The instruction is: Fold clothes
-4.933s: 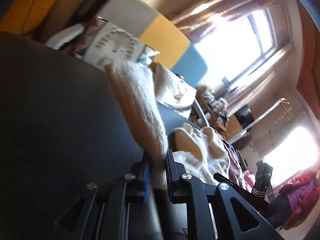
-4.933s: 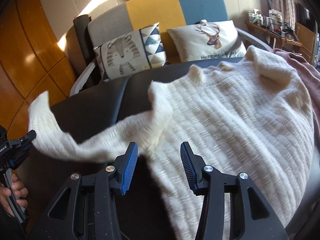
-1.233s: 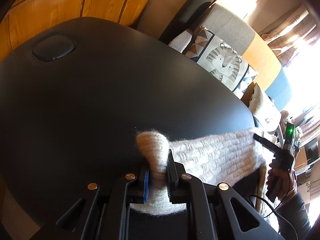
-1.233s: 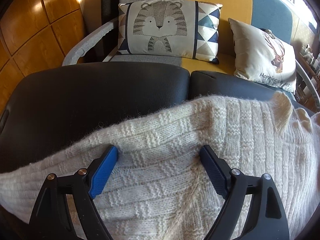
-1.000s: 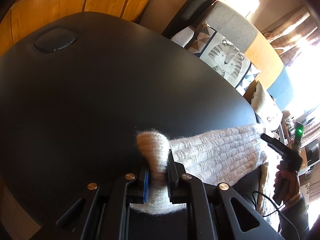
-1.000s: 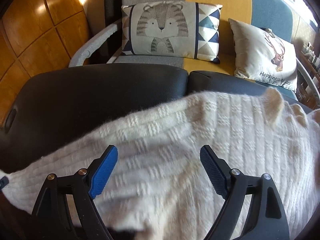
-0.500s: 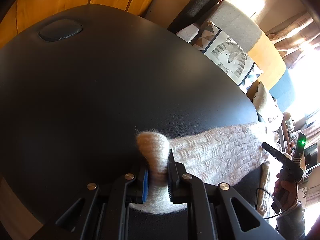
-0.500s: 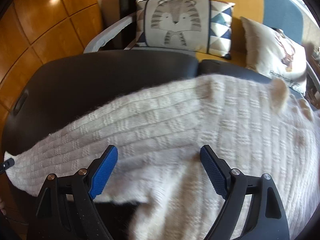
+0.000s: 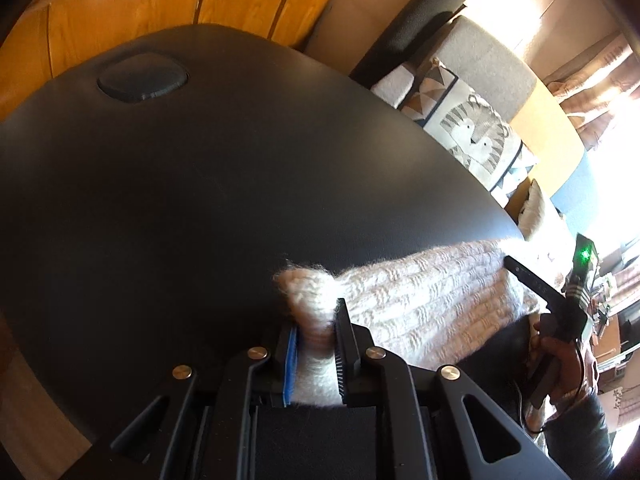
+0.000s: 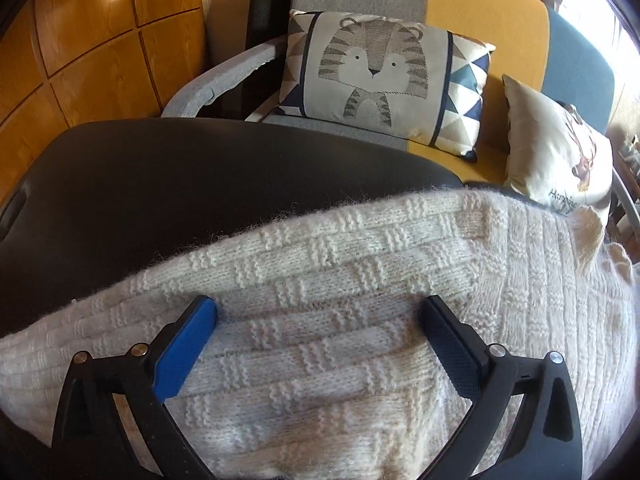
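Note:
A cream knitted sweater (image 10: 360, 280) lies spread on a black padded table (image 10: 180, 184). My left gripper (image 9: 318, 320) is shut on the cuff end of the sweater's sleeve (image 9: 420, 300), which stretches away to the right over the black table (image 9: 200, 200). My right gripper (image 10: 316, 312) hangs wide open just above the knit, with nothing between its blue left pad and black right pad. In the left wrist view a hand (image 9: 560, 356) holds the other gripper tool at the right edge, beside the sleeve.
A sofa in grey, yellow and blue stands behind the table with a tiger cushion (image 10: 372, 80) and a deer cushion (image 10: 560, 156). Wooden wall panels (image 10: 88, 60) rise at the left. An oval recess (image 9: 142, 76) marks the table's far end.
The right gripper has come closer and lower over the sweater, staying open. The sleeve held by the left gripper remains stretched; the left gripper barely shifted.

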The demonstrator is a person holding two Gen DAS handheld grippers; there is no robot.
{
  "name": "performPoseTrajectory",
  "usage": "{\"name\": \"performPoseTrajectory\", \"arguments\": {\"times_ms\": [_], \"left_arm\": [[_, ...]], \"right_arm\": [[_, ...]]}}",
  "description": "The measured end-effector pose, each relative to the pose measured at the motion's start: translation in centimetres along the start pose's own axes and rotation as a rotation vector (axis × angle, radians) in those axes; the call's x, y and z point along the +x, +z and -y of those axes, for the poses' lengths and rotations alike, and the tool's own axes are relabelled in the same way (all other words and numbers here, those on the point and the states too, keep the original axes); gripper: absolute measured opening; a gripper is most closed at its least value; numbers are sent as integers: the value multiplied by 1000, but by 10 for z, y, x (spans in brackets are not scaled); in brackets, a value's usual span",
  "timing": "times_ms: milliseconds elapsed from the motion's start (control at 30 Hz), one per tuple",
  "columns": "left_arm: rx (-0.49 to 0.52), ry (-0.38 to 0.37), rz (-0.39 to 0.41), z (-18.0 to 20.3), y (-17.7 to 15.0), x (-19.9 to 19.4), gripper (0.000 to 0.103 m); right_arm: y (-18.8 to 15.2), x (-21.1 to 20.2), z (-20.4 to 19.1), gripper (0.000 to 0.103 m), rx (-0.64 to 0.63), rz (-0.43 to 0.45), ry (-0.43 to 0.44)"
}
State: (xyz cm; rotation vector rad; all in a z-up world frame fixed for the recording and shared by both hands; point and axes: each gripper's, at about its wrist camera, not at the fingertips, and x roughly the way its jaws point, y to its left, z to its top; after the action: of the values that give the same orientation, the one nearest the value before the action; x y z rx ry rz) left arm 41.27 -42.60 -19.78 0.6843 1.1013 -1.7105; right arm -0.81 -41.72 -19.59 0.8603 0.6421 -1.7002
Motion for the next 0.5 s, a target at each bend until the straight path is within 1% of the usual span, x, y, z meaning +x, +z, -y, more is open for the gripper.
{"name": "performPoseTrajectory", "arguments": {"times_ms": [67,100,133,233,367,433,500], "left_arm": [[3,8,18,0,3,-6,15],[4,10,27,0,5,-10,15],[9,12,38,1,7,-13,15],[24,18,64,3,8,-23,15],[35,23,65,4,3,-30,15],[29,36,63,-1,0,-33,17],[5,66,54,-15,-1,-34,17]], "right_arm": [[-2,-5,-6,103,-28,0,13],[-3,-7,-8,102,-42,1,20],[-4,-10,-11,98,-55,1,27],[-7,-17,-19,98,-97,2,47],[-11,-27,-30,98,-153,3,74],[-13,-32,-36,98,-180,3,87],[-13,-23,-52,98,-207,-26,108]]}}
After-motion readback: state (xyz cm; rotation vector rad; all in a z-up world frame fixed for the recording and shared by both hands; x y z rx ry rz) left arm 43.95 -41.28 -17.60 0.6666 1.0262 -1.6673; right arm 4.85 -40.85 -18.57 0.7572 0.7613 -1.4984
